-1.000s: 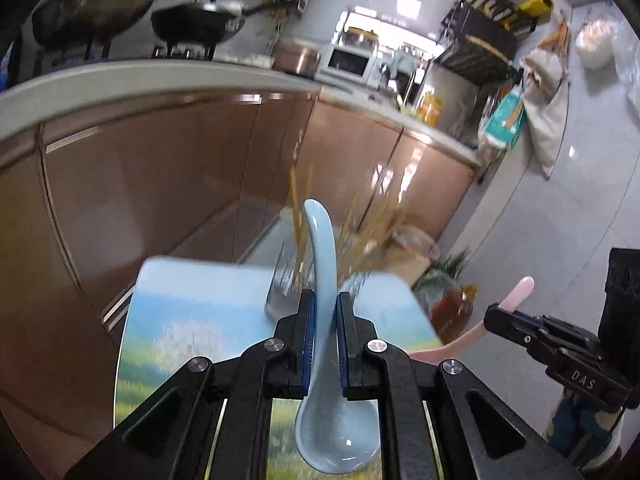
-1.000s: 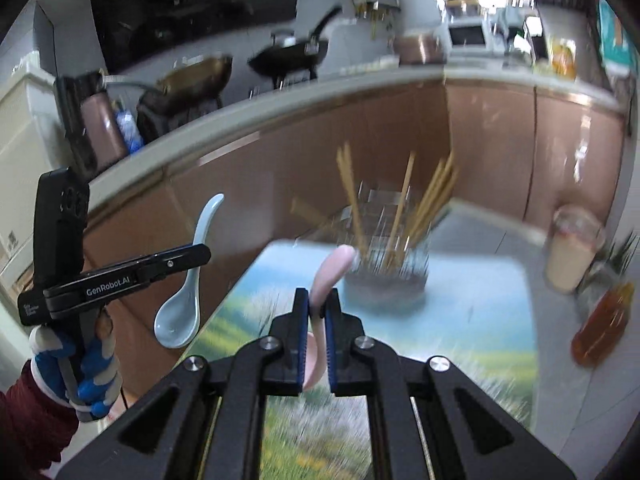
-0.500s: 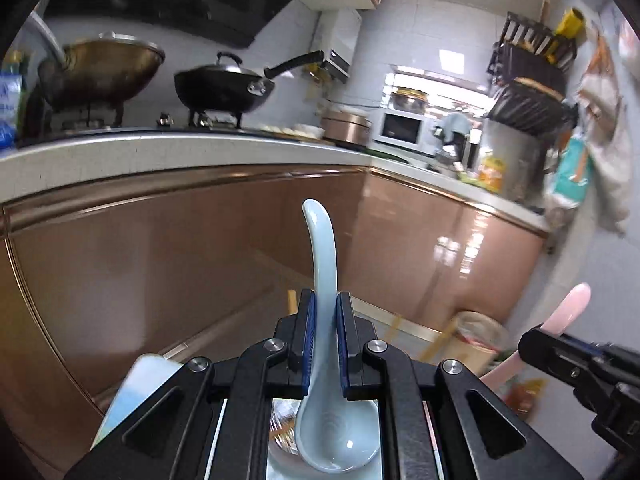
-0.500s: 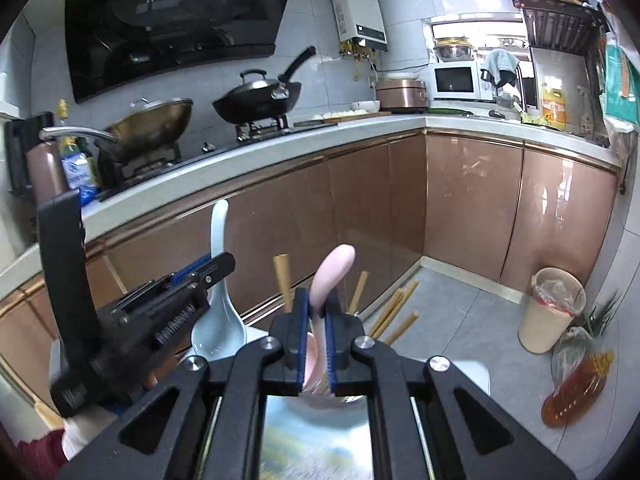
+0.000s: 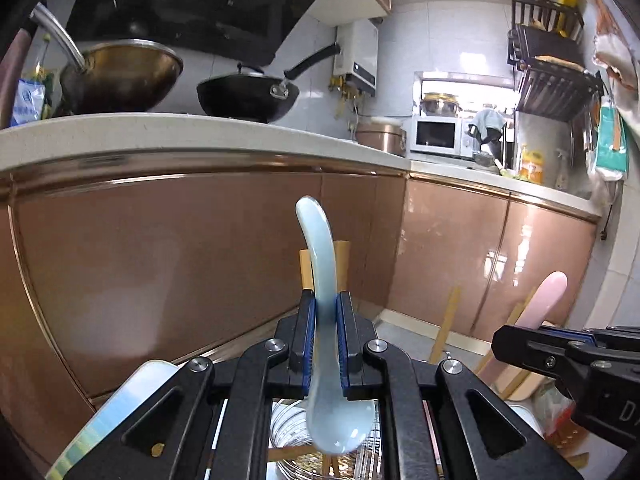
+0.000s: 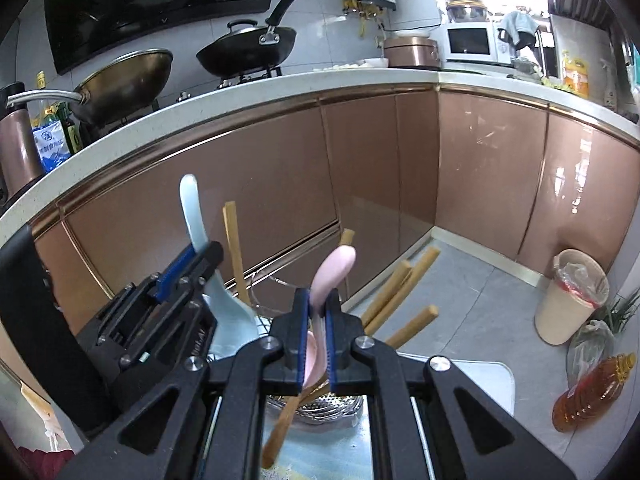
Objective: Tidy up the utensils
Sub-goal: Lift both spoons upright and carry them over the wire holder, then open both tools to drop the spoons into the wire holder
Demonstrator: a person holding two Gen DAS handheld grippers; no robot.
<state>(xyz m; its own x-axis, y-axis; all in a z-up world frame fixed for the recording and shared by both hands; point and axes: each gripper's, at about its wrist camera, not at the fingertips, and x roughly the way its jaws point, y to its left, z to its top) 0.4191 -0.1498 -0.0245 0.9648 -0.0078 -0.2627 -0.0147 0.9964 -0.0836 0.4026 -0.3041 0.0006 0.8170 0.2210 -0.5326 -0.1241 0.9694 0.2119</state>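
Note:
My left gripper [image 5: 325,316] is shut on a light blue ceramic spoon [image 5: 316,260], handle up, bowl just over a clear glass holder [image 5: 296,444] that holds several wooden chopsticks [image 5: 446,328]. My right gripper [image 6: 317,312] is shut on a pink ceramic spoon [image 6: 334,272], handle up, bowl down at the holder's rim [image 6: 320,408]. The pink spoon also shows at the right of the left wrist view [image 5: 544,300]. The blue spoon [image 6: 196,216] and the left gripper [image 6: 188,264] show at the left of the right wrist view. Both grippers stand side by side over the holder.
The holder stands on a table with a landscape-print cover [image 6: 320,460]. Copper-coloured kitchen cabinets [image 6: 400,168] lie behind, with woks [image 6: 248,52] on the counter. A bin [image 6: 572,296] and an oil bottle [image 6: 592,388] stand on the floor at right.
Both grippers have come down and in over the glass holder with their spoons. The views have tilted up from the table to the cabinets. The spoon bowls now hang at the holder's mouth.

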